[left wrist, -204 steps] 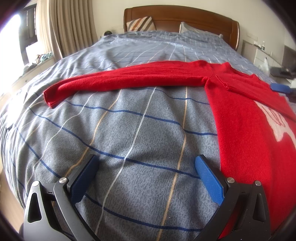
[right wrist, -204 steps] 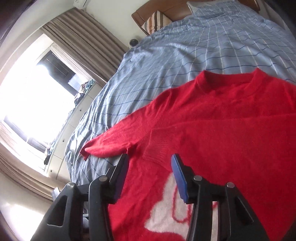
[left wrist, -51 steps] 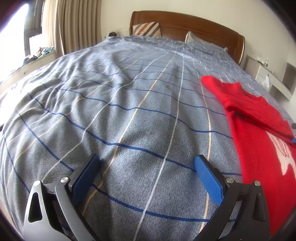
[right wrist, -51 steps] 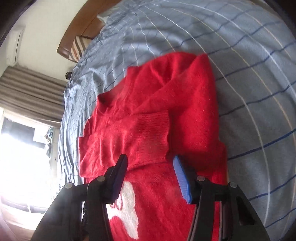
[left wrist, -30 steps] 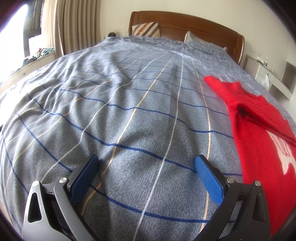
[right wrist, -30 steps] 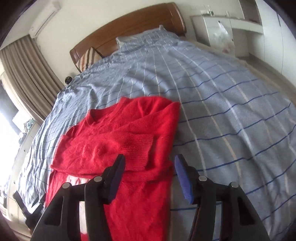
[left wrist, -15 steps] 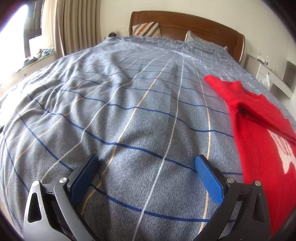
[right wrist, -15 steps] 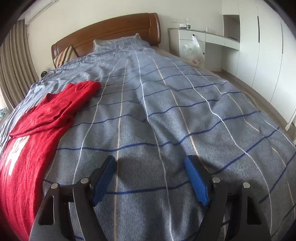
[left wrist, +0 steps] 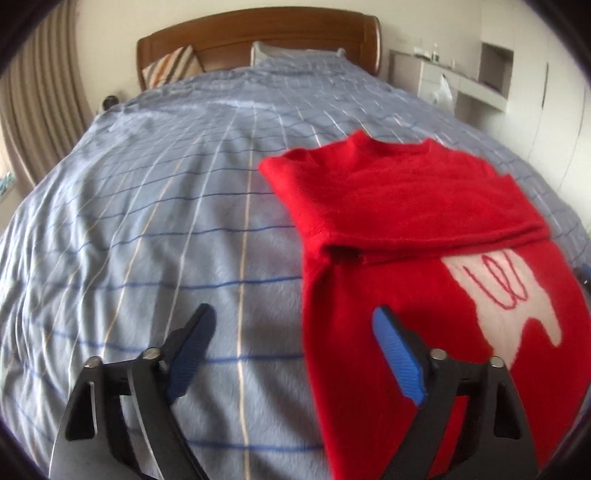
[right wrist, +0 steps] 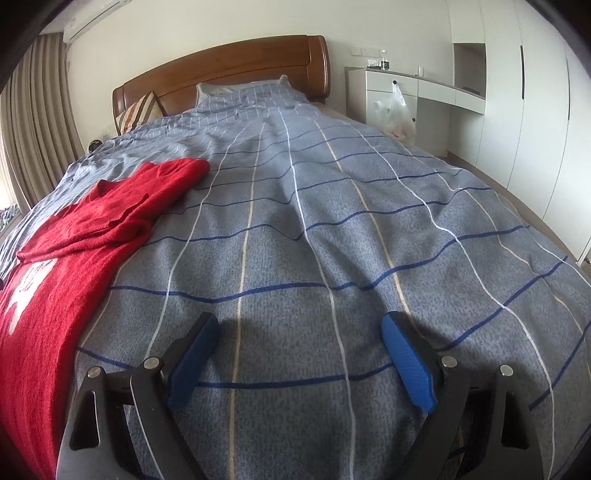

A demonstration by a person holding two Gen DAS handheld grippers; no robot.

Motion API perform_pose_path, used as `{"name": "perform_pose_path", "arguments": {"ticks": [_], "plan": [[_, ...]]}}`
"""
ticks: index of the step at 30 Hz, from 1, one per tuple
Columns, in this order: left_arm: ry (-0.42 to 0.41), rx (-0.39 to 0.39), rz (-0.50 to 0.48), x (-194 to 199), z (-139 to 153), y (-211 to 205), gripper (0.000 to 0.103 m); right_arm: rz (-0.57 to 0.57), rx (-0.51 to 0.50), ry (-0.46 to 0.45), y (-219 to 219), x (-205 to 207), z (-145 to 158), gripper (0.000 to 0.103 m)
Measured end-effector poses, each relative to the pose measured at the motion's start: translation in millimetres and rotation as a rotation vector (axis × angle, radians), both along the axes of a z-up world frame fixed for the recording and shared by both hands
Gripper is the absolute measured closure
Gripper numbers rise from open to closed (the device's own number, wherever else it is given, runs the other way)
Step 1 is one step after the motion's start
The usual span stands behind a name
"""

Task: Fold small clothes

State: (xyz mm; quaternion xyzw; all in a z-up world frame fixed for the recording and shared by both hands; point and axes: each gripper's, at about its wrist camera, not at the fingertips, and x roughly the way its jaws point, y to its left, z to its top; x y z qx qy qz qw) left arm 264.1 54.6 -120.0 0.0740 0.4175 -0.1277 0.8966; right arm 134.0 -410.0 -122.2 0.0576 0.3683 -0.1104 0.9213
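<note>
Bed (right wrist: 332, 229): checked blue cover.
Red sweater (left wrist: 406, 229): flat on bed, sleeves folded across chest.
Left claw (left wrist: 291, 343): spread wide, empty, straddling sweater's edge.
Right claw (right wrist: 299, 354): spread wide, empty, low over bare cover beside sweater.

My left wrist camera sat low over the bed (left wrist: 147, 221), looking along its spread fingers (left wrist: 192, 347) toward the headboard (left wrist: 258, 33), with the red sweater (left wrist: 406, 206) close ahead on its right. My right wrist camera also faced the headboard (right wrist: 221, 70) from low above the bedspread, further right, the sweater (right wrist: 92, 229) at its left edge. Both views shared sweater, bed (right wrist: 351, 221) and headboard.
</note>
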Motion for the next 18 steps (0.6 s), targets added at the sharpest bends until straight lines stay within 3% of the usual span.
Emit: {"name": "perform_pose_path", "arguments": {"ticks": [2,4,5,7,11,18], "plan": [[0.003,0.051,-0.015,16.7,-4.4,-13.5,0.027,0.000,-0.001,0.000,0.1,-0.2,0.2,0.014],[-0.008,0.052,0.005,26.8,-7.2,-13.1,0.063,0.000,-0.001,-0.001,0.2,-0.3,0.0,0.014],[0.009,0.029,0.033,30.2,-10.1,-7.1,0.093,0.000,0.001,-0.002,0.1,-0.1,0.1,0.014],[0.008,-0.060,0.080,25.6,-14.4,8.3,0.096,0.001,0.000,-0.003,0.0,-0.1,0.0,0.014],[-0.015,-0.083,0.113,11.4,-16.4,13.5,0.098,0.000,0.000,-0.005,0.7,-1.8,-0.1,0.014],[0.050,-0.208,0.120,9.4,-14.4,32.0,0.092,0.000,0.000,-0.005,0.8,-1.6,-0.5,0.014]]}}
